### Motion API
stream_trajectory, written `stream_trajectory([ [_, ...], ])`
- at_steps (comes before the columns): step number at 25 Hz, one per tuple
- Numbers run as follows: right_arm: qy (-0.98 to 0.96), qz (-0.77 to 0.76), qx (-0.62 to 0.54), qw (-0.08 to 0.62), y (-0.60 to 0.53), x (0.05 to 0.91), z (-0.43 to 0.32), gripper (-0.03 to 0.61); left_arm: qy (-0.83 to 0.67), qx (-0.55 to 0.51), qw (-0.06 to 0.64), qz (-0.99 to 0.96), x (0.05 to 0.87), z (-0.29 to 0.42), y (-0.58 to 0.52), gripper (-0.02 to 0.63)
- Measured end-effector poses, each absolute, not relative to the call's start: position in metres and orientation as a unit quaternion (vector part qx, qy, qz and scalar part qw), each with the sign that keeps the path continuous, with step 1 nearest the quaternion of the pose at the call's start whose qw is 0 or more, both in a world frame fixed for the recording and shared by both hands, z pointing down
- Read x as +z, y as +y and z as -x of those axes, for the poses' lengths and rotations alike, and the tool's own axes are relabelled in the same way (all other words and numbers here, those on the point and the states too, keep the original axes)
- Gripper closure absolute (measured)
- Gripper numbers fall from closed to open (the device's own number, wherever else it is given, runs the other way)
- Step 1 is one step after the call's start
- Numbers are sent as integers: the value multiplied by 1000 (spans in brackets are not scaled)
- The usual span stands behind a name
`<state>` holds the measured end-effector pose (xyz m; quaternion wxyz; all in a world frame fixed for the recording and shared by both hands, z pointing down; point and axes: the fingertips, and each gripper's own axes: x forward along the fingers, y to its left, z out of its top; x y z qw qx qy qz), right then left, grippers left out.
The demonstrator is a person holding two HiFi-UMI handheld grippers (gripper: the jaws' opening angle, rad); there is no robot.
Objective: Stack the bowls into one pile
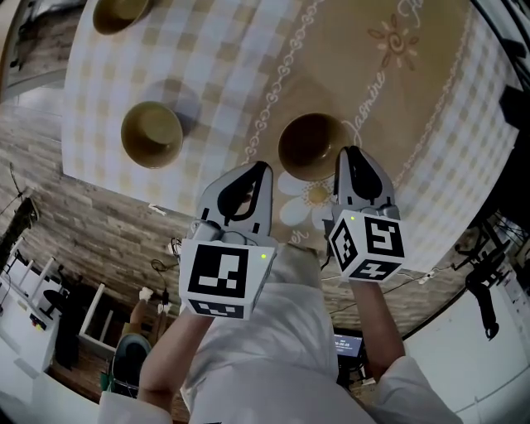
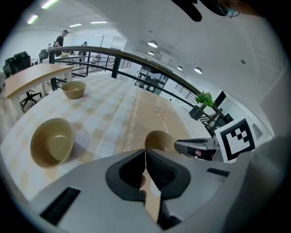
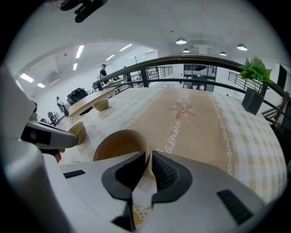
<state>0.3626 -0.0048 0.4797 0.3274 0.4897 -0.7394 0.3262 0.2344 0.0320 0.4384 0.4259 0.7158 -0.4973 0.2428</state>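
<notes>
Three tan bowls stand on the checked tablecloth (image 1: 215,66). One bowl (image 1: 313,146) (image 3: 119,144) (image 2: 159,140) is close to the near table edge. My right gripper (image 1: 349,156) (image 3: 148,157) is shut on its right rim, which runs between the two pads. A second bowl (image 1: 152,134) (image 2: 52,143) (image 3: 78,131) sits to the left, and a third bowl (image 1: 120,12) (image 2: 73,89) (image 3: 101,105) lies farther off at the far left. Over the table edge, left of the gripped bowl, my left gripper (image 1: 259,170) (image 2: 145,154) hangs shut with nothing in it.
The near table edge (image 1: 166,207) runs just below both grippers, with wooden floor (image 1: 91,240) beyond it. A dark railing (image 2: 136,61) borders the far side. A green plant (image 3: 255,69) stands past the table's right end.
</notes>
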Motion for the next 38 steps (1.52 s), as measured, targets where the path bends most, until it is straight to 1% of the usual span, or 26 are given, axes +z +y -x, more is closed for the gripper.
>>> stream_trajectory([
  [4, -740, -482, 330, 335, -3, 484, -361, 541, -497, 247, 431, -711, 443, -237, 30, 591],
  [14, -754, -464, 359, 294, -4, 474, -352, 543, -492, 255, 430, -712, 443, -240, 33, 591],
  [21, -760, -464, 355, 286, 1, 461, -347, 543, -493, 254, 427, -714, 436, -233, 38, 591],
  [30, -774, -456, 341, 278, -1, 438, -332, 543, -505, 239, 418, -716, 420, -218, 41, 591],
  [38, -790, -440, 324, 277, 1, 416, -305, 543, -526, 224, 414, -709, 402, -190, 47, 591],
])
